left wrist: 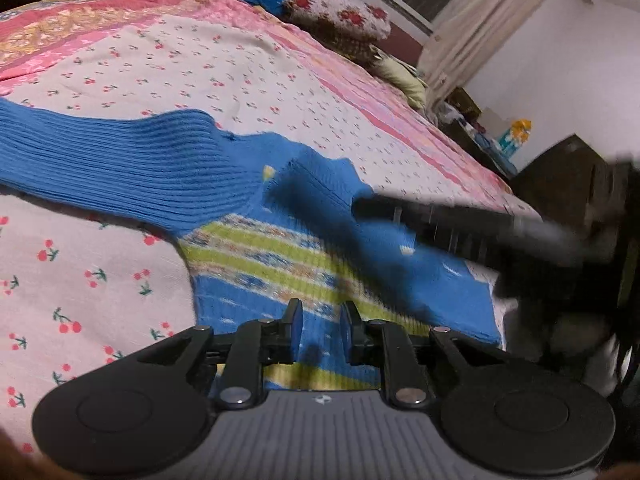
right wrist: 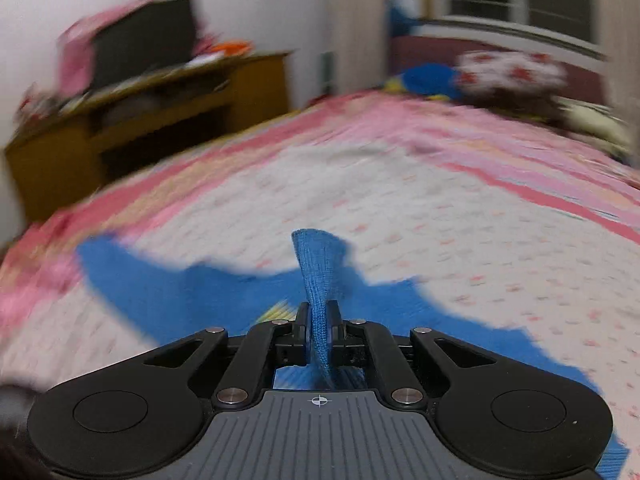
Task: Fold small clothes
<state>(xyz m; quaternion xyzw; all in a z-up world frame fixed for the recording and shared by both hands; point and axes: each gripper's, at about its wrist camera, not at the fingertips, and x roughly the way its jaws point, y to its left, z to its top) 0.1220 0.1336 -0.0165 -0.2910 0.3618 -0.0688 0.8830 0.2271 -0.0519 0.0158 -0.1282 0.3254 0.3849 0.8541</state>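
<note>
Bed scene, both wrist views. The bedspread (left wrist: pixel 224 80), pale with a cherry print and pink borders, runs bare to the far side and to the left of the garment; its right edge falls away beside a dark cabinet (left wrist: pixel 568 176); a floral pillow (left wrist: pixel 340 12) and a blue pile (right wrist: pixel 428 78) lie at the far end; a wooden desk (right wrist: pixel 132 120) stands beyond the far left edge. The sweater (left wrist: pixel 248 240), blue knit with green-yellow patterned bands, lies spread flat near the bed's near edge, one ribbed sleeve (left wrist: pixel 120 160) stretched leftward. The left gripper (left wrist: pixel 320 330) hovers low over the banded body, jaws parted narrowly, holding nothing; the right gripper (right wrist: pixel 319 330), motion-blurred in the left view, pinches a raised fold of blue knit (right wrist: pixel 320 272) between closed jaws.
</note>
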